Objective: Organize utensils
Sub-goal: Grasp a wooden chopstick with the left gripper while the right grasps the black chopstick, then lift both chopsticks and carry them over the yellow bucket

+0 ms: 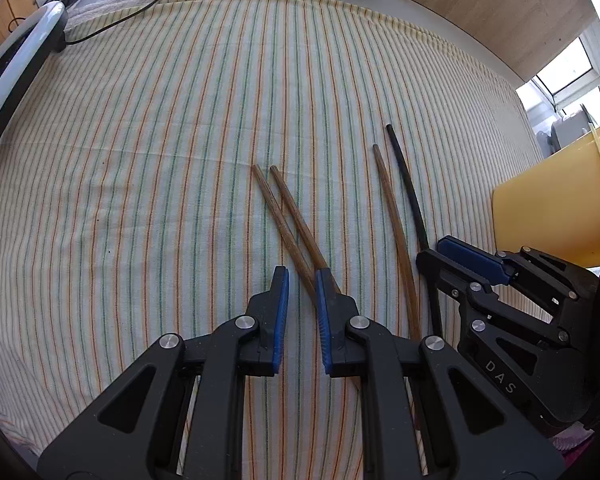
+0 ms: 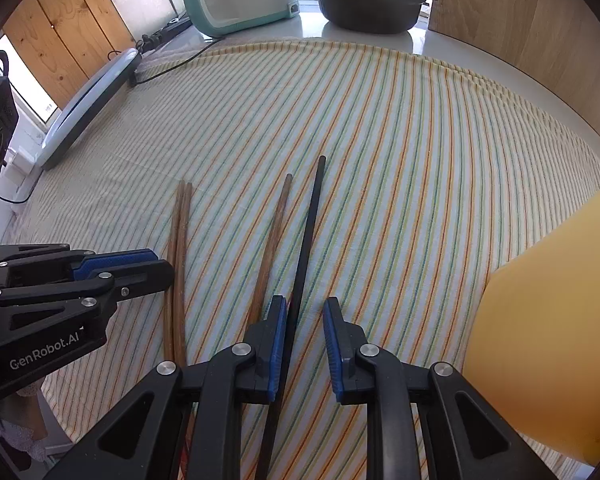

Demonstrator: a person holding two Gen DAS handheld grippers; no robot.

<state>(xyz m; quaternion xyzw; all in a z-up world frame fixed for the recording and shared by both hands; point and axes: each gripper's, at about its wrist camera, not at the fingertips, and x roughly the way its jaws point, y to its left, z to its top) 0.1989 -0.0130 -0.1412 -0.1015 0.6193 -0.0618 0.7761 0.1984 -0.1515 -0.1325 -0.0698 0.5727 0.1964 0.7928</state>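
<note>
Right wrist view: right claw [image 2: 305, 344] gapes narrowly around the black chopstick [image 2: 310, 224] — thin, stiff, slippery; grip mid-shaft. Left claw [image 1: 302, 312] open too — brown chopsticks [image 1: 286, 216] beneath.

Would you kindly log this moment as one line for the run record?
left tool: open, over brown chopstick pair | right tool: open, around black chopstick | yellow container: right of cloth
</note>
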